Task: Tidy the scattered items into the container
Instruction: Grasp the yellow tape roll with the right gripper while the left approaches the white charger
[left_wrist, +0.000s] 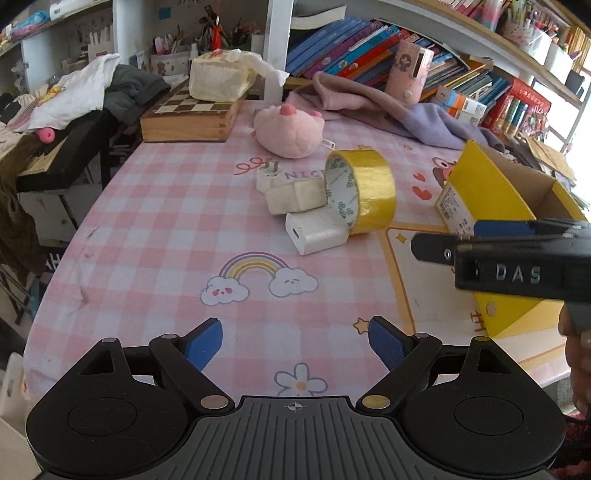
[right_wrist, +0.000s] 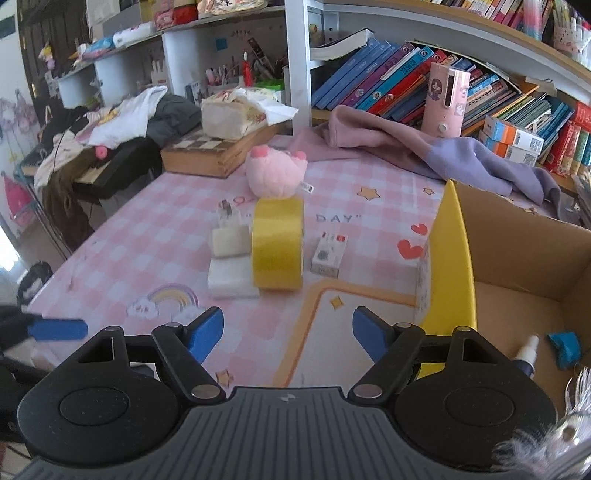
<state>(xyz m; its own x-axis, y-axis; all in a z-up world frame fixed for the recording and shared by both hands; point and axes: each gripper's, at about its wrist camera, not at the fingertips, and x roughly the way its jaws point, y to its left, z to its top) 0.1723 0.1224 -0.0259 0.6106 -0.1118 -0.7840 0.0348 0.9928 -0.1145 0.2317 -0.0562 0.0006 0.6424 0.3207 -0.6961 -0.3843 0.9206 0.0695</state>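
Nearest the cameras, the left gripper (left_wrist: 295, 341) stood with its blue-padded jaws spread wide over bare cloth, holding nothing; the right gripper (right_wrist: 288, 334) was likewise parted and empty, poised beside the yellow wall of the open cardboard box (right_wrist: 448, 258), presumably so either tool could reach the clutter ahead. Inside that box already lay a small white-capped spray bottle (right_wrist: 526, 354) and a little blue object (right_wrist: 565, 349), which suggested the tidying was partly done; the box sat at the right edge of the table, close to the loose things, likely to keep each carry short. Beyond the jaws, on the pink checked tablecloth (left_wrist: 155, 221), a flat white charger block (left_wrist: 317, 230) lay touching a cream plug adapter (left_wrist: 295, 194), and both leaned against a roll of yellow tape (left_wrist: 364, 192) standing on its edge; a small white printed carton (right_wrist: 330, 254) lay just right of the roll. Farther back rested a pink plush toy (left_wrist: 290, 129), then a wooden chessboard case (left_wrist: 192, 118) and a mauve garment (left_wrist: 369, 99); these seemed not part of the scatter. The cloth read "DAY" in one view; the right tool's body bore "DAS"; the box's label was too small to read.
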